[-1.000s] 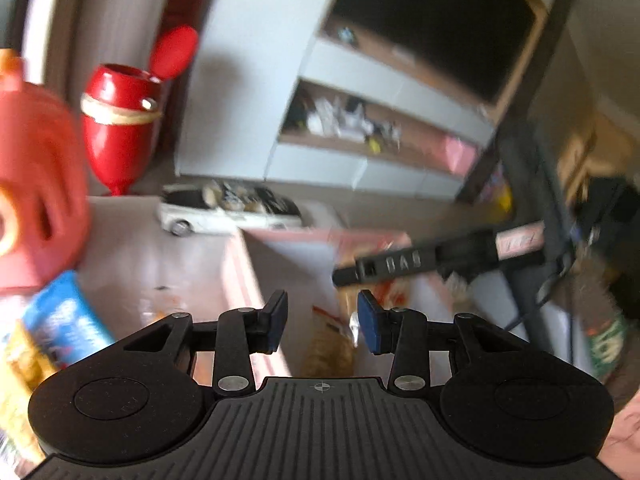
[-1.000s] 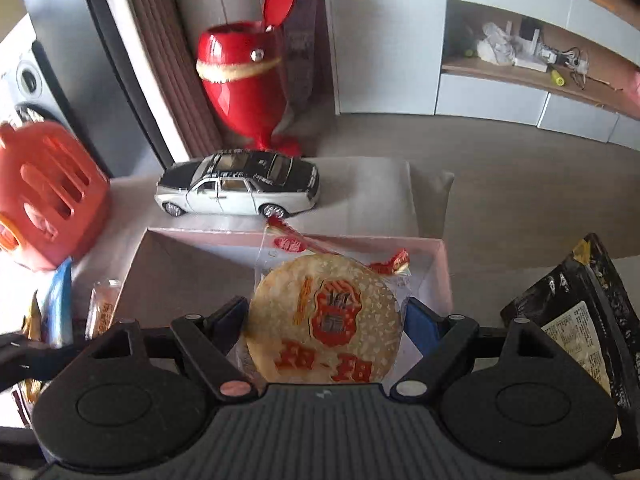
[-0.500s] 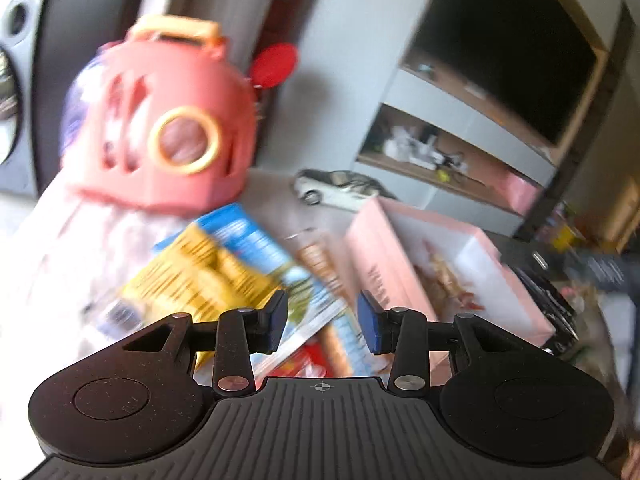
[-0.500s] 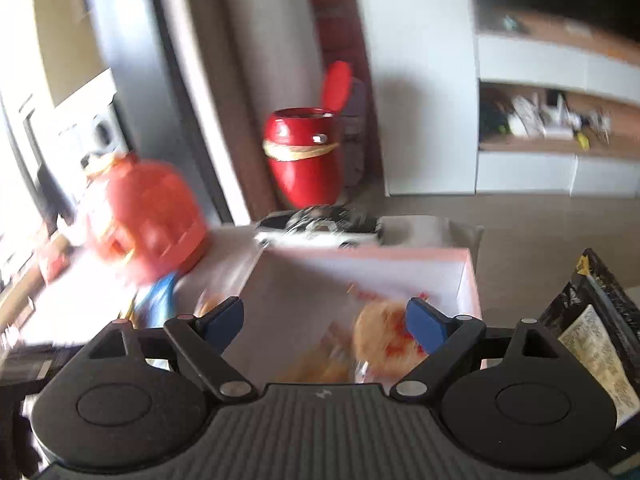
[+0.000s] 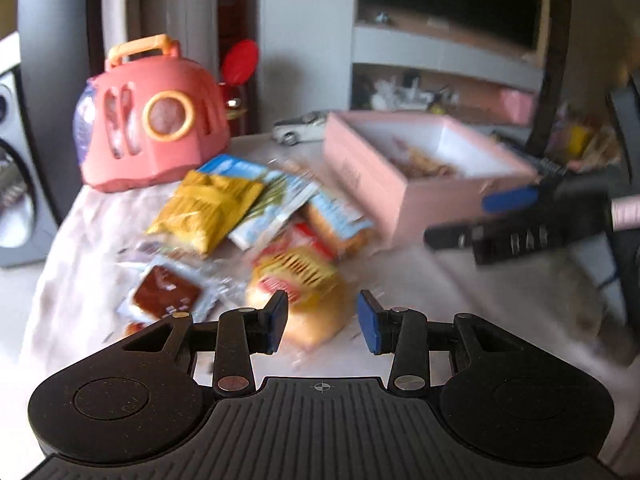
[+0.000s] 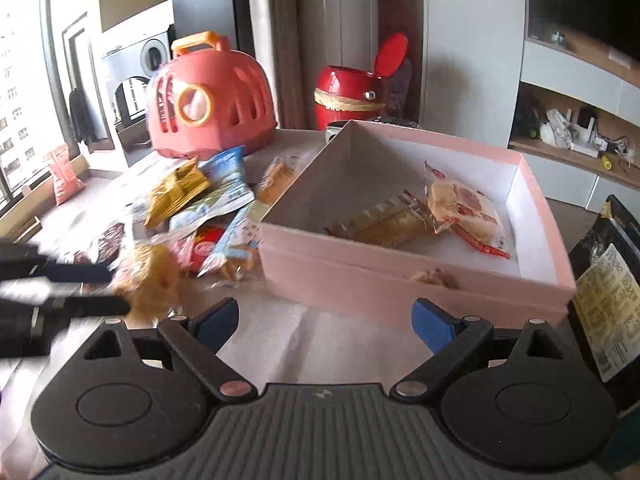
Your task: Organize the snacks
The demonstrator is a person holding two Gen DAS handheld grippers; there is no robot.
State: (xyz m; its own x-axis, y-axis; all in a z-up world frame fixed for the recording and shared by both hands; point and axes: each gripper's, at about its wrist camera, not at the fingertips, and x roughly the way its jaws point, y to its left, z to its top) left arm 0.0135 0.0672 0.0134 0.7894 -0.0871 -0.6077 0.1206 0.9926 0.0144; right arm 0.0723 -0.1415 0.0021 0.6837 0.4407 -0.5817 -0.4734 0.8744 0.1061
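My left gripper [image 5: 322, 322] hangs open low over a pile of snack packets [image 5: 240, 208] on the cloth-covered table. A yellow bun packet [image 5: 304, 296] lies just ahead of its fingers; the pads do not press on it. From the right wrist view, the left gripper [image 6: 116, 288] is a blur beside that bun packet [image 6: 152, 276]. My right gripper [image 6: 326, 322] stands before the pink box [image 6: 400, 280], its jaws opening with nothing between them. In the box lie a round cracker packet [image 6: 464, 208] and a brown bar packet [image 6: 384, 224]. The right gripper [image 5: 456, 219] shows by the pink box [image 5: 372, 184].
A pink toy carrier [image 5: 156, 120] stands behind the pile, a red bin [image 6: 348, 96] and a toy car [image 5: 300, 128] behind the box. A black packet [image 6: 608, 280] lies right of the box. Bare cloth [image 5: 440, 280] stretches in front of the box.
The right gripper let go of the round cracker packet into the box, drew back and widened. The left gripper swung from the box over to the snack pile and came lower.
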